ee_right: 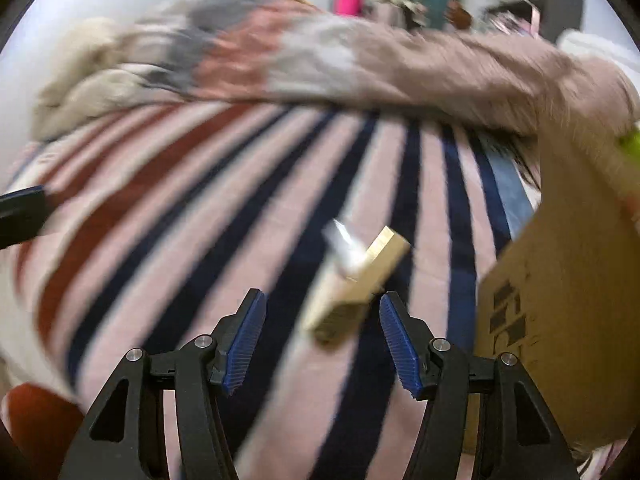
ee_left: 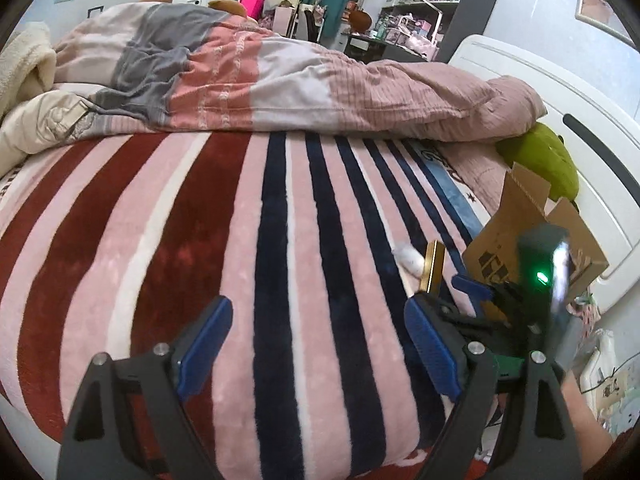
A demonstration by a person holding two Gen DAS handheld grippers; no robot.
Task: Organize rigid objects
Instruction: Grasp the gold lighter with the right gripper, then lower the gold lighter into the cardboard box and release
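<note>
Right gripper (ee_right: 322,338) open, nothing held, I'm over the gold bar (ee_right: 356,284) on the striped blanket (ee_right: 160,240) beside the cardboard box (ee_right: 560,280); blurry, probably stiff, slick, so pinch its long flat sides.

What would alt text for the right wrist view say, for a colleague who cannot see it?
The right gripper, jaws open and empty, hovers over a flat gold rectangular box lying on the pink, red and navy striped blanket. A brown cardboard box stands at right, a rumpled pink and grey quilt lies behind; the picture is motion-blurred.
</note>
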